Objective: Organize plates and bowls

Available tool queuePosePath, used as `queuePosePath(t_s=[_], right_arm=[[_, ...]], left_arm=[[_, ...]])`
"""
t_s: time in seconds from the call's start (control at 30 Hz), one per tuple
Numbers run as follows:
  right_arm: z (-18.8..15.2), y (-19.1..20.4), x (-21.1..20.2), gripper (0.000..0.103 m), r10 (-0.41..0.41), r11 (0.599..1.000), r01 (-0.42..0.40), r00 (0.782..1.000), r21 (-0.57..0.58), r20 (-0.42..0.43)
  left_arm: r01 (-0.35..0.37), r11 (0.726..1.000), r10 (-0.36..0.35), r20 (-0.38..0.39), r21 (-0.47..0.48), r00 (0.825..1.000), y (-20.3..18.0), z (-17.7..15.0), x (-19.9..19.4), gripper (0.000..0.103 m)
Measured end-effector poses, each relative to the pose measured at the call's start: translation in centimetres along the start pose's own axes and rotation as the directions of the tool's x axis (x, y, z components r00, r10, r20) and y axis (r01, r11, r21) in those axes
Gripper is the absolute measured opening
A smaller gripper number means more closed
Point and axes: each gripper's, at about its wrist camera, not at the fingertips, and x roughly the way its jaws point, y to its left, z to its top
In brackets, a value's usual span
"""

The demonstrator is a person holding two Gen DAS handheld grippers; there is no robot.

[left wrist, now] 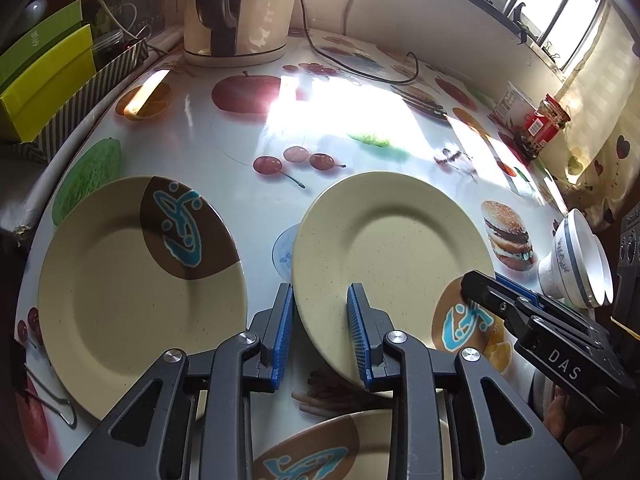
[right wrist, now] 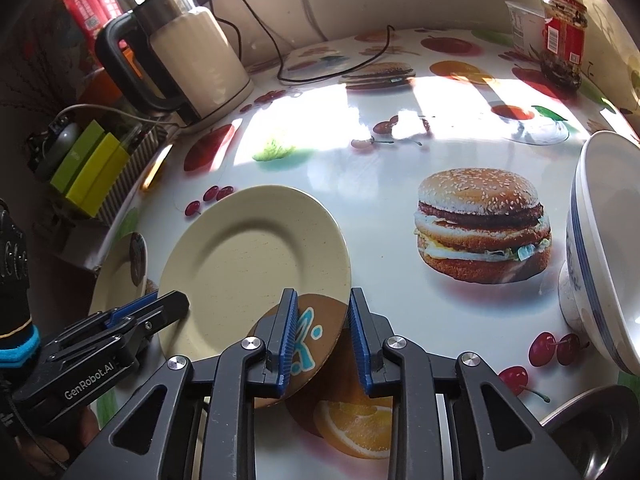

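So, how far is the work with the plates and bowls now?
Done: the white blue-rimmed ceramic bowls look nested. In hand: the left tool and the right tool each straddle the rim of a tilted beige round plate, jaws apart. Left: this plate, the flat beige plate with the brown patch and a third plate nearest the camera are not stacked yet.

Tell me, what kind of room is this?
Probably a home kitchen or dining corner: an electric kettle stands on a table with a fruit-and-burger print, beside plates and a jar.
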Motion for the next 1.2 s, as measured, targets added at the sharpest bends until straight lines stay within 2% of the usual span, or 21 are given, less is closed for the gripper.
queuePosePath(t_s=[0.33, 0.7, 1.2], right_arm=[[-0.1, 0.0, -0.6, 0.024, -0.002, 1.000, 0.002, 1.000, -0.001, 0.014], [-0.6, 0.8, -2.7, 0.024, 0.017, 1.000, -0.017, 0.999, -0.021, 0.042], [-3.3, 2.4, -5.9, 0.024, 0.042, 0.997, -0.039, 0.998, -0.063, 0.051]], left_arm=[[0.000, 1.000, 0.000, 0.010, 0.000, 1.000, -0.2, -0.1, -0.3, 0.028], [-0.003, 1.000, 0.002, 0.050, 0.005, 0.999, -0.3, -0.6, -2.6, 0.028], [-0.006, 1.000, 0.007, 0.085, -0.008, 0.996, -0.1, -4.0, -6.1, 0.028]])
